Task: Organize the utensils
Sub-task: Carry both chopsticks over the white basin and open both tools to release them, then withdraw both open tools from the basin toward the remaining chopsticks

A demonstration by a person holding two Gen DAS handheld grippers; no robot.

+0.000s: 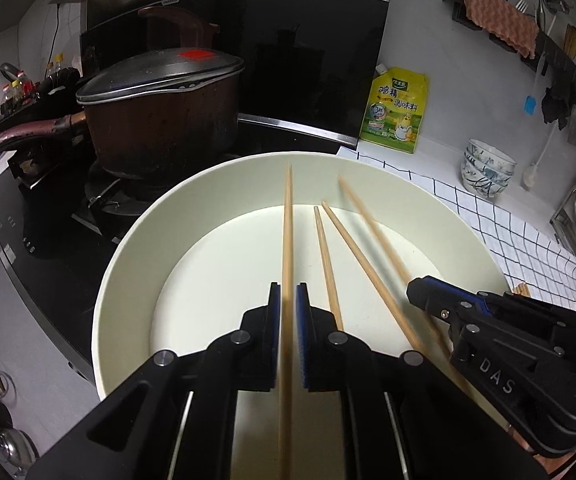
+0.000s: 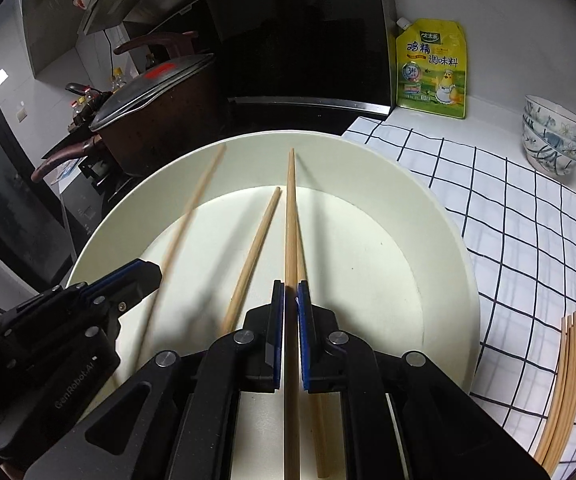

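Note:
A wide cream bowl [image 1: 127, 240] [image 2: 448, 240] sits below both grippers. My left gripper [image 1: 288, 292] [image 2: 143, 272] has a wooden chopstick [image 1: 287, 220] running between its blue pads with a thin gap on each side, its tip over the bowl's far rim. To its right, my right gripper [image 2: 291, 288] [image 1: 420, 284] is shut on another chopstick [image 2: 291, 200] that points into the bowl. Two loose chopsticks [image 1: 328, 264] [image 2: 255, 248] lie on the bowl's floor. A bundle of chopsticks [image 2: 568, 380] lies on the checked cloth [image 2: 528, 220].
A brown lidded pot [image 1: 159, 120] stands on the black stove just left of the bowl. A yellow seasoning pouch [image 1: 394, 112] leans on the back wall. Stacked blue-and-white bowls [image 1: 486, 172] stand on the counter at right, under a wall rail [image 1: 500, 24] with hanging utensils.

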